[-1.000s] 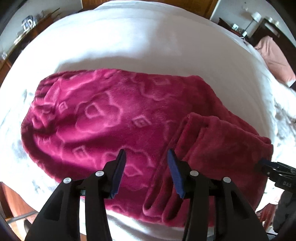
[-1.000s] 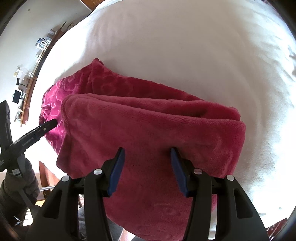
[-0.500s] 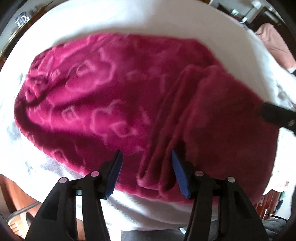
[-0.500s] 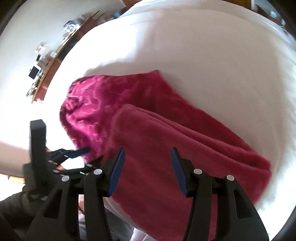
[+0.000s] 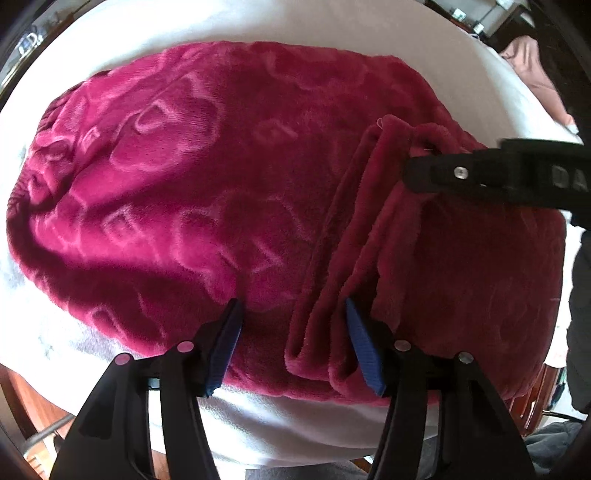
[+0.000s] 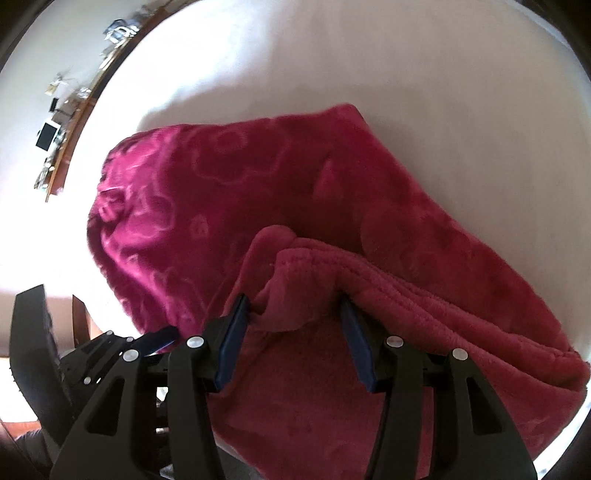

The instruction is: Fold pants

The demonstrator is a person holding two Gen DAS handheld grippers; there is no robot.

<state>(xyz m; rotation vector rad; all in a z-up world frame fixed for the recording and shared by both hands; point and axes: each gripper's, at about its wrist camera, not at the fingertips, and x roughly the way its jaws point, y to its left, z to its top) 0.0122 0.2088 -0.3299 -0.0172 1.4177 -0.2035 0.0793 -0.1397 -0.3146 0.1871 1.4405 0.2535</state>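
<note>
Magenta fleece pants (image 5: 192,192) with a raised pattern lie on a white bed (image 5: 332,22). One end is folded back over them as a flap (image 5: 461,280). My left gripper (image 5: 291,314) points down at the near edge. Its jaws are opening, and the flap's hemmed edge (image 5: 325,332) lies between the pads without being pressed. In the right wrist view, my right gripper (image 6: 293,306) stands open over the flap's far corner (image 6: 295,280), which bunches up between its fingers. One right finger (image 5: 480,173) shows in the left wrist view. The left gripper (image 6: 147,343) shows at lower left.
The white sheet (image 6: 332,55) stretches beyond the pants. A wooden shelf with small items (image 6: 74,107) runs along the wall at upper left. A pink cloth (image 5: 535,74) lies at the far right. The bed's wooden edge (image 5: 29,406) is just below my left gripper.
Both grippers have come down close to the pants. The right one slid left across the flap to its corner. The left jaws have widened around the flap's hem.
</note>
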